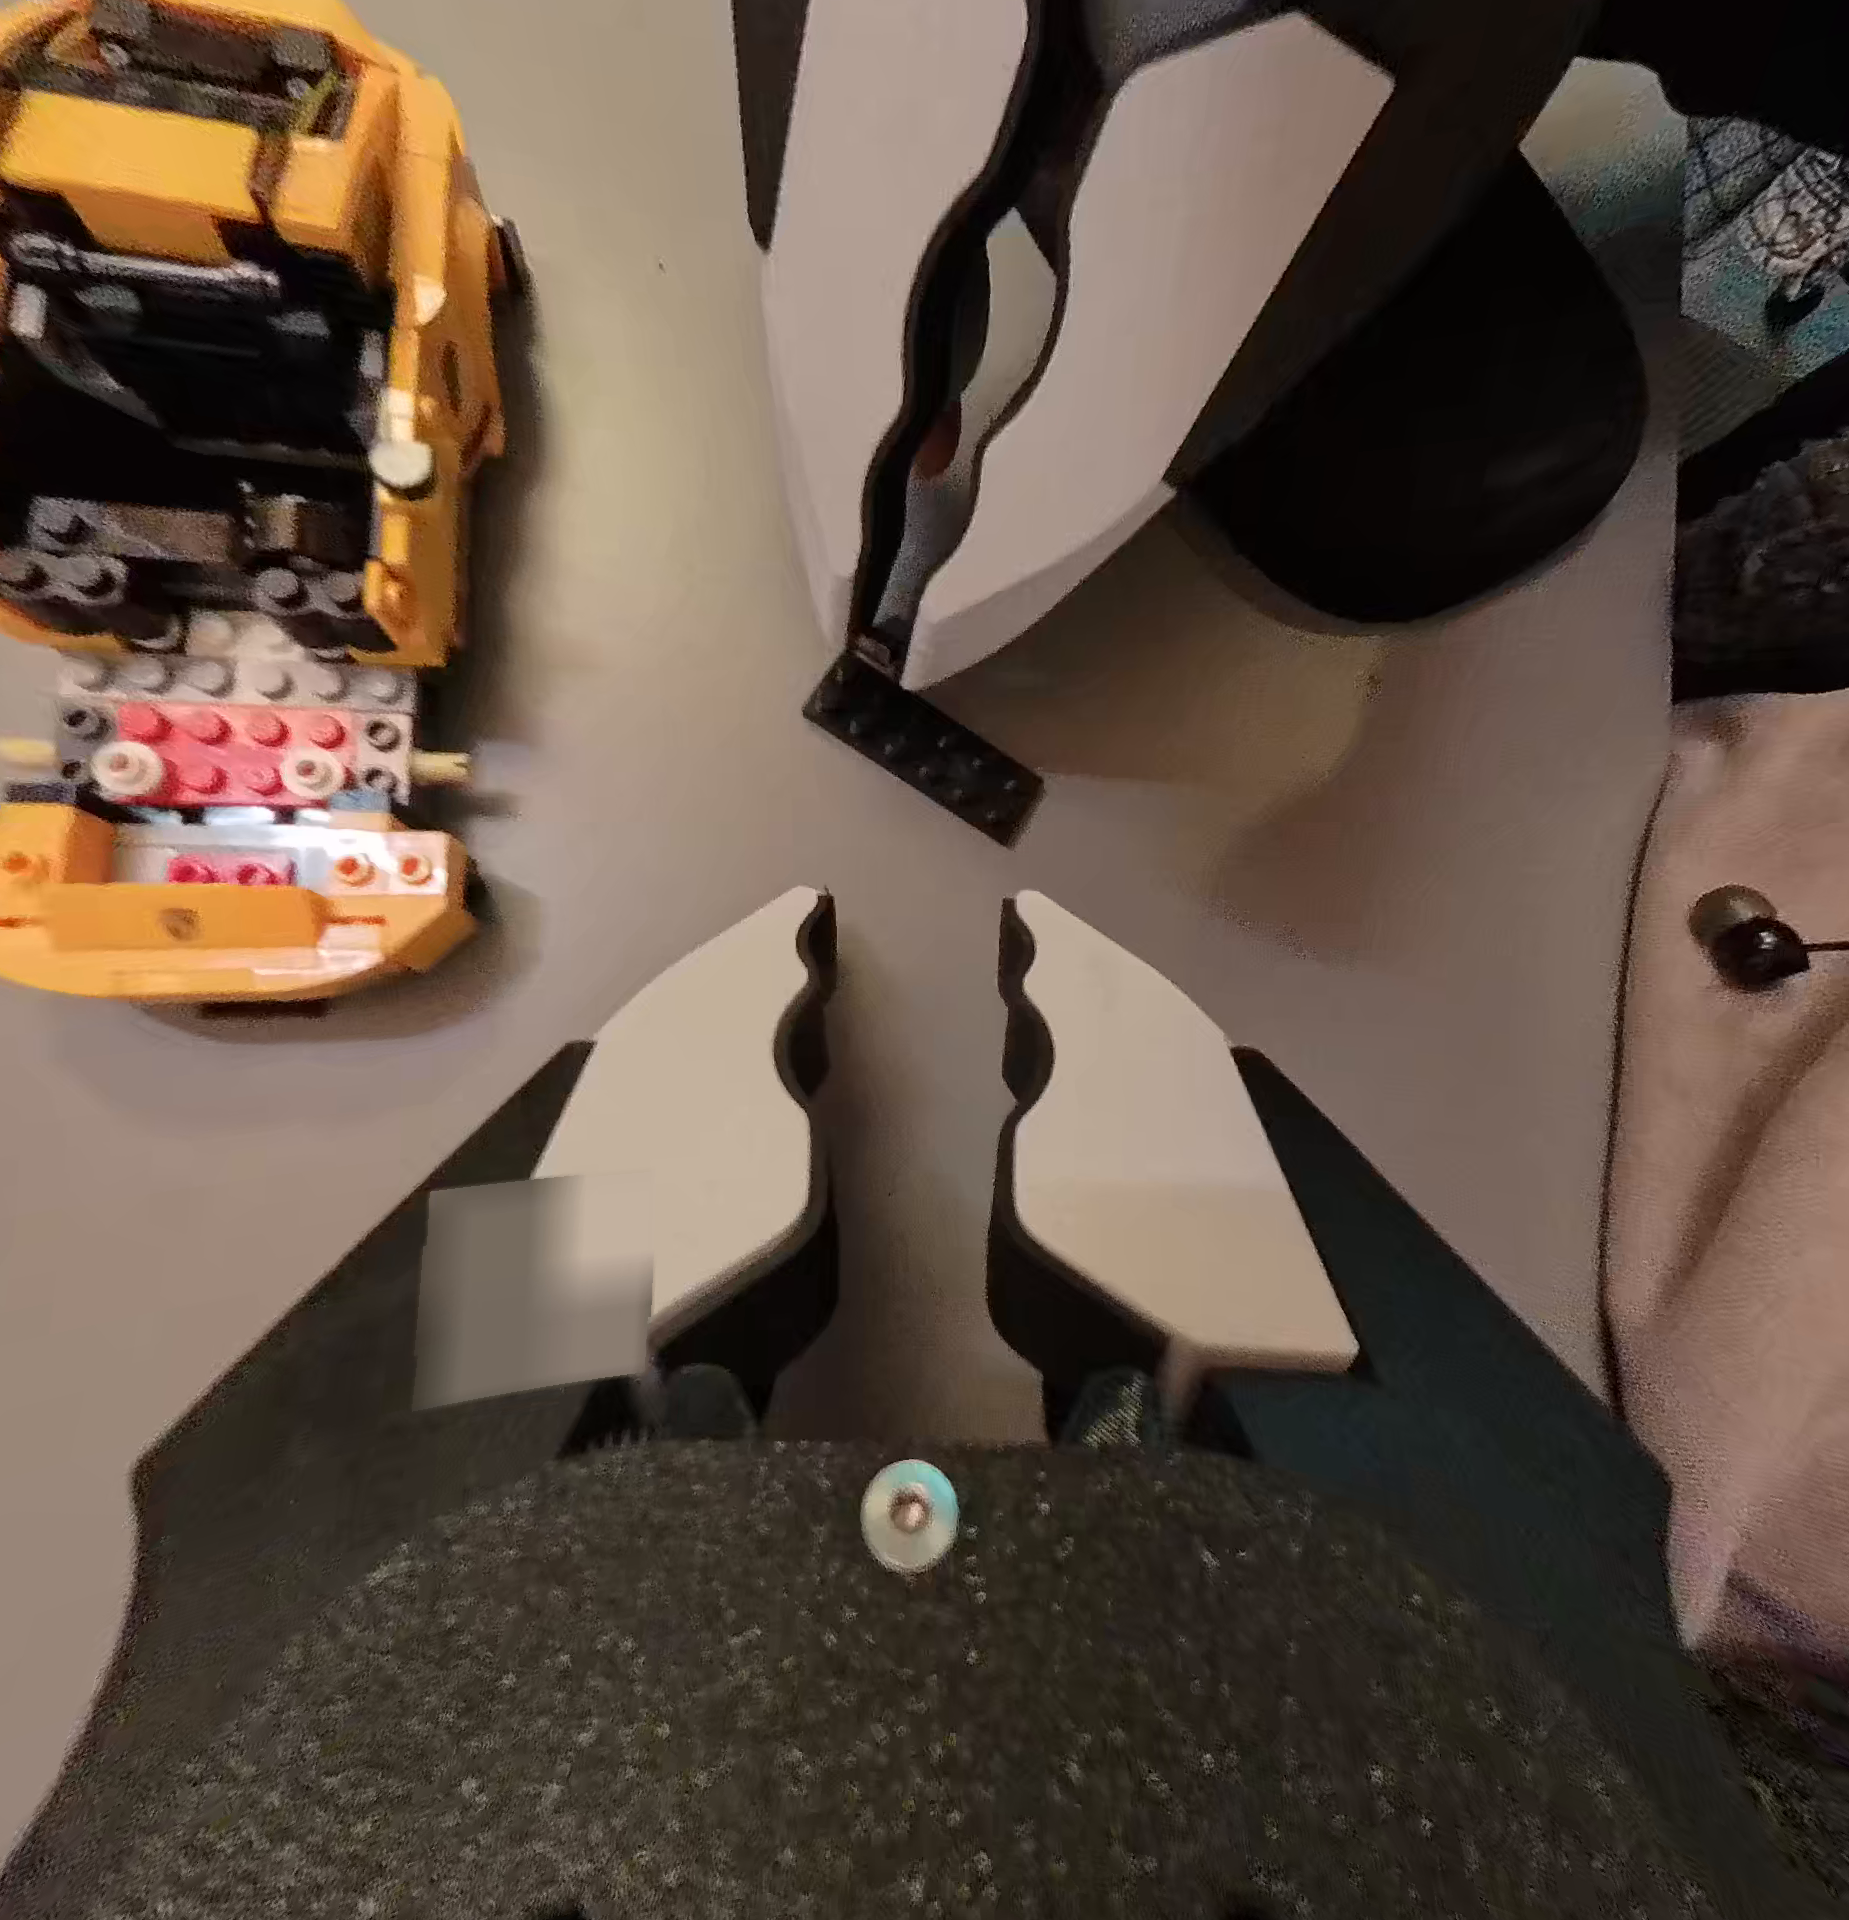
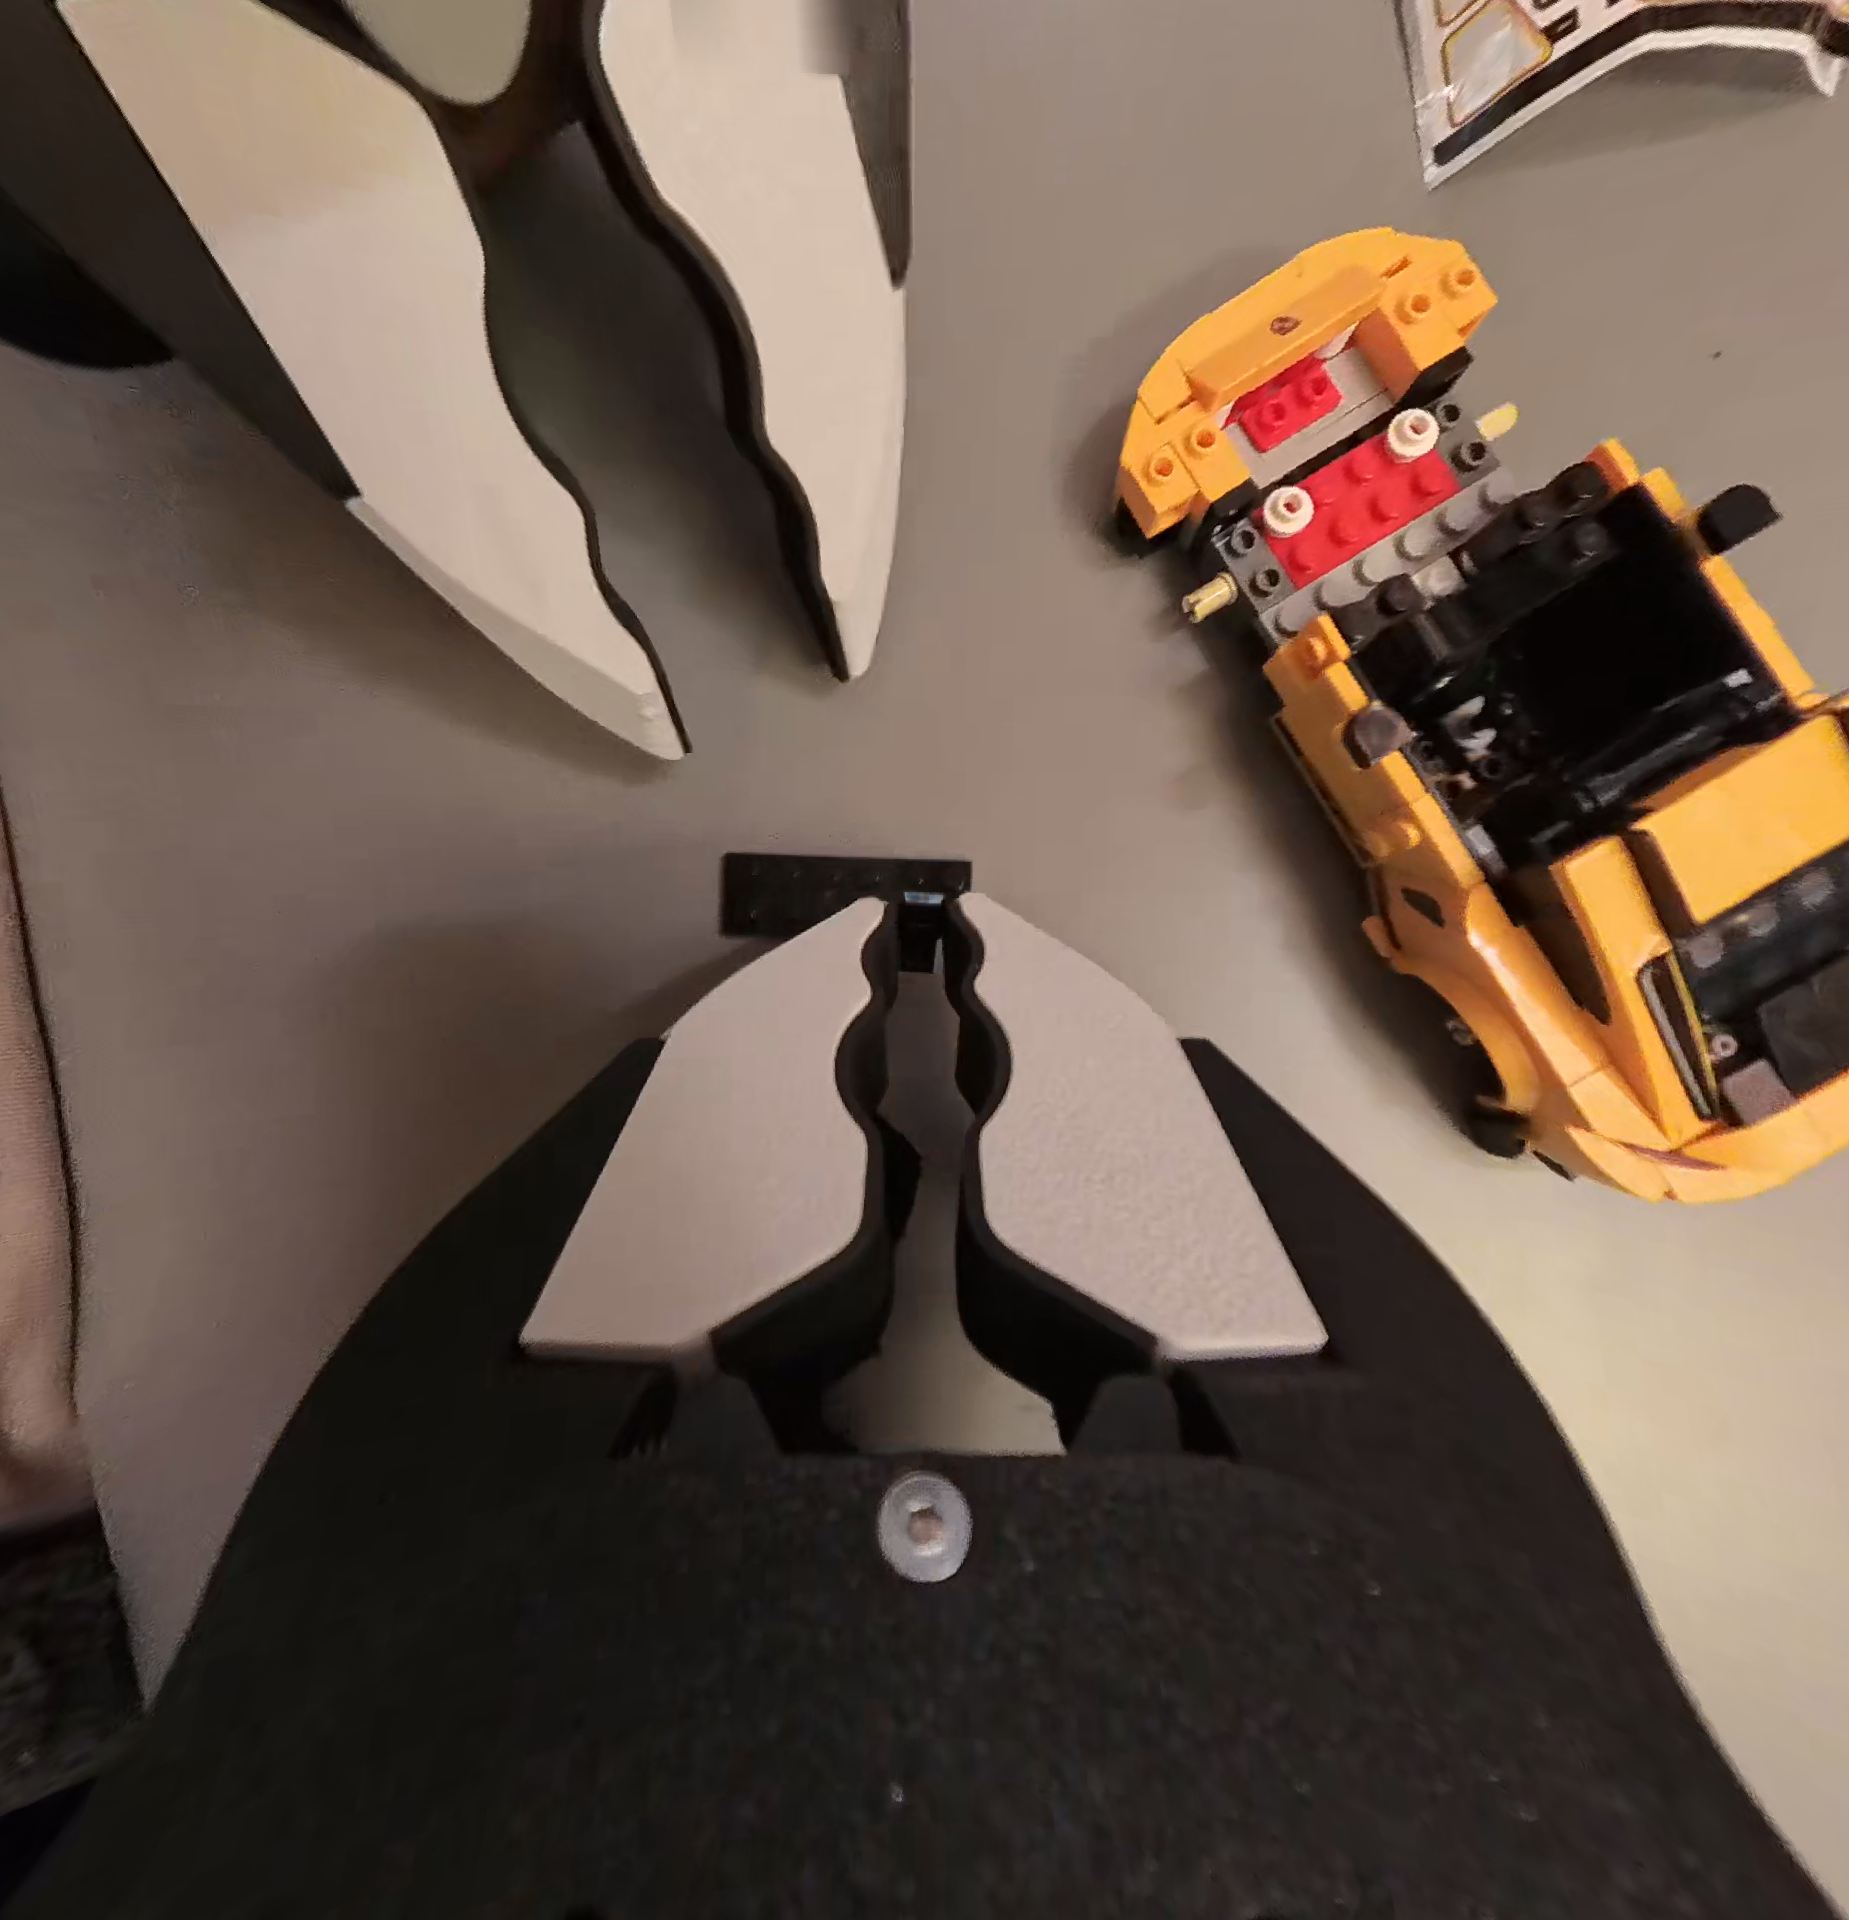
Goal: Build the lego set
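Observation:
A black studded plate (image 1: 925,758) lies on the grey table (image 1: 639,1091). My right gripper (image 2: 920,906) is shut on a small black piece (image 2: 920,935) and holds it at one end of the plate (image 2: 826,883). In the left wrist view the right gripper (image 1: 884,649) comes down from the top. My left gripper (image 1: 918,909) is open and empty, just short of the plate. It shows opposite in the right wrist view (image 2: 759,707). The part-built yellow lego car (image 1: 213,520) stands to the side, its red and grey bricks uncovered (image 2: 1522,727).
A clear plastic bag with a printed sheet (image 2: 1626,73) lies beyond the car. A person's light clothing (image 1: 1782,1195) and a thin black cable with a small black clip (image 1: 1741,935) are at the table's edge. There is about 5 cm between the tips of the two grippers.

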A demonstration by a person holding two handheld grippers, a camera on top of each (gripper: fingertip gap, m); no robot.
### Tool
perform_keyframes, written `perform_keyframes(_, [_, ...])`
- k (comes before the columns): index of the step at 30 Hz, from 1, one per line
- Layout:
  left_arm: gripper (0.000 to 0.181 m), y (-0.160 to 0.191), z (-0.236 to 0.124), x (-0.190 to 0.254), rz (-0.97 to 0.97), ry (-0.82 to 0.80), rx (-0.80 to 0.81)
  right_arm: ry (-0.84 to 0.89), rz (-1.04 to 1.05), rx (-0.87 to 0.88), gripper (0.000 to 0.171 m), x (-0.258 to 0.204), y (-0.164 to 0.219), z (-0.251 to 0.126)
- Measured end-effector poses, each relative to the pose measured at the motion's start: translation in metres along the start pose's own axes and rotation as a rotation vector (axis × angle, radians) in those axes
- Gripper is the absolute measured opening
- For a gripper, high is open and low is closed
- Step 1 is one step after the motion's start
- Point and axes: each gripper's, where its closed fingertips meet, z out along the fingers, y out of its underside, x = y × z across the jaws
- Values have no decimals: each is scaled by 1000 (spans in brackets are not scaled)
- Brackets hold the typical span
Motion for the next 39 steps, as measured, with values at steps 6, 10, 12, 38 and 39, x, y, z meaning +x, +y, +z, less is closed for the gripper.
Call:
perform_keyframes(6, [25, -9, -2, 1, 3, 74, 141, -15, 49, -32, 8, 6, -3, 3])
perform_keyframes(10, [25, -6, -2, 1, -13, 99, 140, -41, 64, -54, 8, 4, -2, 9])
perform_keyframes(12, [25, -5, -1, 1, -7, 95, 134, -40, 65, -57, 8, 5, -1, 10])
perform_keyframes(38, [25, -4, -1, 2, -23, 123, 140, -166, 98, 14, 8, 0, -8, 5])
perform_keyframes(39, [25, -4, -1, 2, -23, 123, 140, -162, 94, 8, 6, 0, -8, 6])
